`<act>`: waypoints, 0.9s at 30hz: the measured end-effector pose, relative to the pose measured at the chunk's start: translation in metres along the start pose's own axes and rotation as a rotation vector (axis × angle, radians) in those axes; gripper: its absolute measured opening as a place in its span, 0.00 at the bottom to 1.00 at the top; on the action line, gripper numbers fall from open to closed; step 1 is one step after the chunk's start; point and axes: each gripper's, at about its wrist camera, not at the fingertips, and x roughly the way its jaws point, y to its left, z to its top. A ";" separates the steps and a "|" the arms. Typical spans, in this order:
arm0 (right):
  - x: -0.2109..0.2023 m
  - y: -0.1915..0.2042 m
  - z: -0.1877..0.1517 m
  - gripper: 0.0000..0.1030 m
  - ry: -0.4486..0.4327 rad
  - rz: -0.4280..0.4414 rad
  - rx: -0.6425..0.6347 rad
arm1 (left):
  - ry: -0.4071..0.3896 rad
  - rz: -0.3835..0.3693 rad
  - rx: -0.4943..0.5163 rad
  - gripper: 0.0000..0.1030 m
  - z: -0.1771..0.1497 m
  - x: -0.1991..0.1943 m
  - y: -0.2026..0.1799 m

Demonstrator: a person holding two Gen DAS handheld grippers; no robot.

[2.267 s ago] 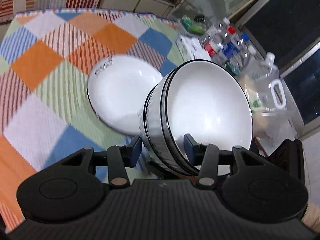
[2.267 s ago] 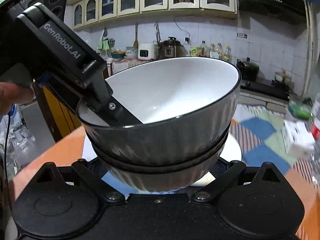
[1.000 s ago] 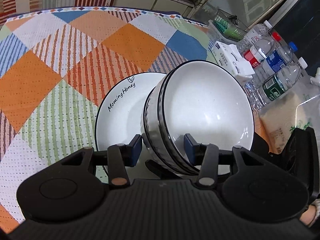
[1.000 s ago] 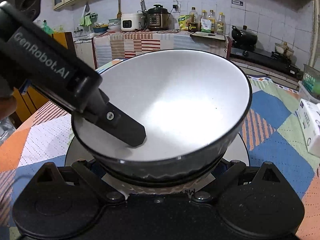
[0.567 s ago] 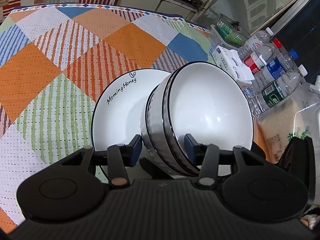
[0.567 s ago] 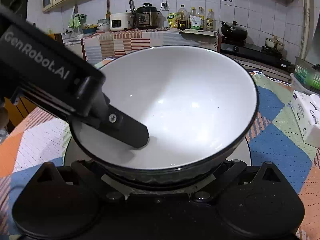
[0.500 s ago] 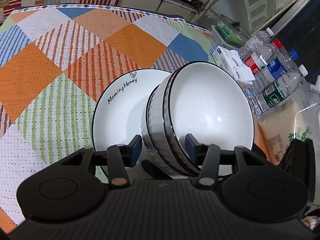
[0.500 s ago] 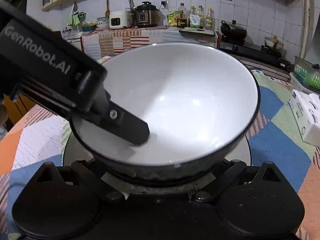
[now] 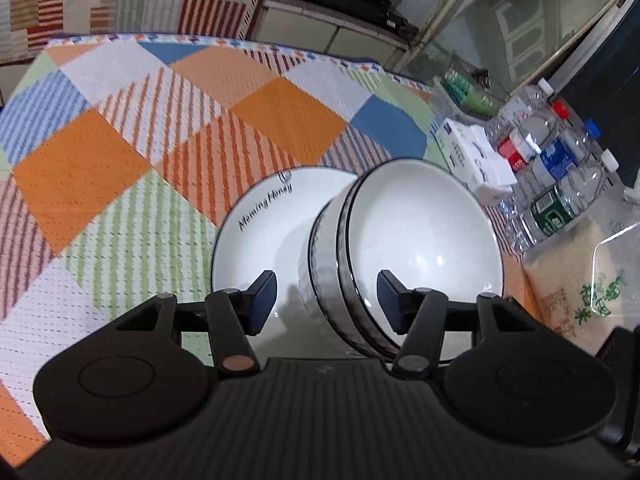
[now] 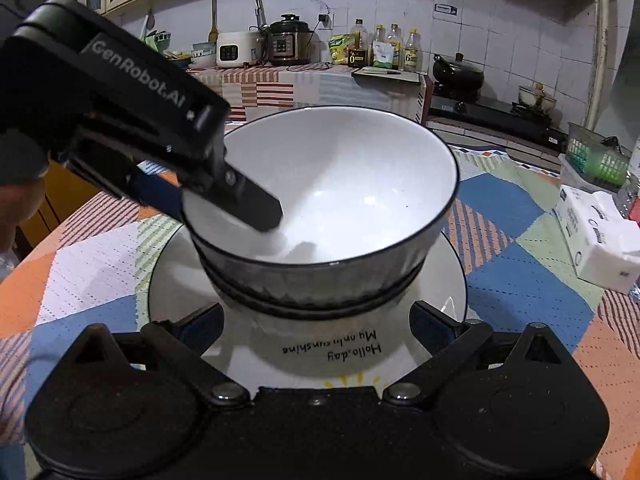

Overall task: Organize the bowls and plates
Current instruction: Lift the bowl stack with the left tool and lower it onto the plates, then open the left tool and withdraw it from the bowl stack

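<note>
Two nested grey bowls with white insides [image 10: 324, 204] stand on a white plate [image 10: 332, 364] printed with words, on the chequered tablecloth. In the left wrist view the bowls [image 9: 404, 240] stand on the same plate [image 9: 260, 224]. My left gripper [image 9: 326, 300] is open; its fingers straddle the bowls' near rim, one inside, one outside, apart from the wall. It shows in the right wrist view [image 10: 236, 196]. My right gripper [image 10: 316, 328] is open, its fingers low on either side of the bowls' base, over the plate.
A white tissue pack [image 10: 596, 236] and several water bottles [image 9: 552, 184] lie to the right of the plate. A bag of rice [image 9: 580, 280] lies beyond. A green basket [image 10: 596, 156] stands at the table's far right. Kitchen counters stand behind.
The bowl stack came down onto the plate. My left gripper's fingers opened off the bowls' rim. My right gripper's fingers spread and drew back from the bowls' base.
</note>
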 end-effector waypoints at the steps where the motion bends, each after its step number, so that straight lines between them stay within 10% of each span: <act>1: -0.003 0.000 0.001 0.98 -0.002 -0.003 -0.001 | -0.011 0.004 -0.004 0.54 0.000 -0.005 0.000; 27: -0.118 -0.002 0.024 0.98 -0.030 -0.227 0.075 | -0.105 0.177 0.180 0.77 -0.046 -0.149 -0.061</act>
